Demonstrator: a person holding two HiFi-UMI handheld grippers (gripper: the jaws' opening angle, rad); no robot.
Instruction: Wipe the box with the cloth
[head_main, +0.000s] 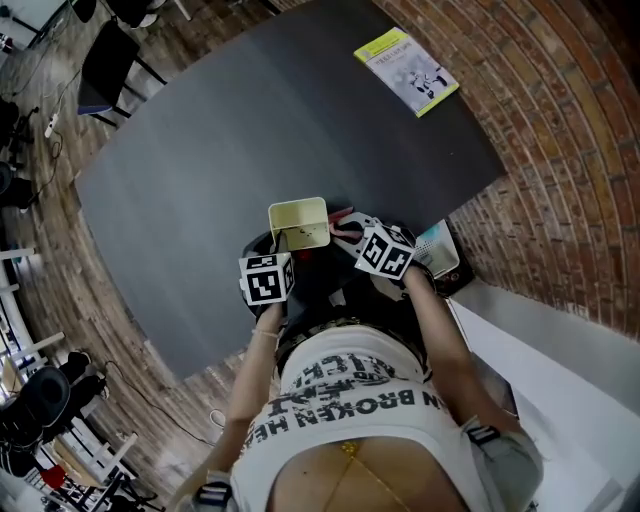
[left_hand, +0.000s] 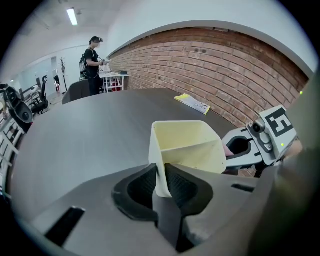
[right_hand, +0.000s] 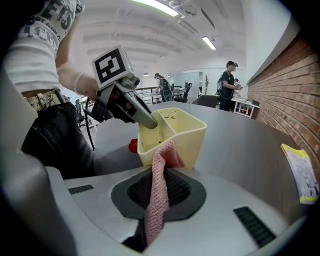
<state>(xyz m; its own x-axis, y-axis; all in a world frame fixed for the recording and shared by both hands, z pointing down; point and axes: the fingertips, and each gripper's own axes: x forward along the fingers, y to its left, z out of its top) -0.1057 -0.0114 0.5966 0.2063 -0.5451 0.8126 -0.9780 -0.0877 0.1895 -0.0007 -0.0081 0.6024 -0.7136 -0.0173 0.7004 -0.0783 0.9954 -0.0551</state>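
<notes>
Both grippers are closed on something: the left gripper (left_hand: 161, 184) is clamped on one thin wall of the pale yellow box (left_hand: 187, 145), and the right gripper (right_hand: 159, 192) pinches the pink cloth (right_hand: 161, 165), whose free fold lies against the box's near outer wall. That box, split by a divider, sits mid-frame in the head view at the near edge of the dark table (head_main: 220, 150) (whether its base rests there I cannot tell). I judge the wiping to be at an early stage: the cloth meets one wall only, and dark specks (right_hand: 169, 116) show inside. A yellow booklet (head_main: 405, 70) lies upper right, its print too small to read; the person's white shirt (head_main: 350, 400) shows "BROKEN".
</notes>
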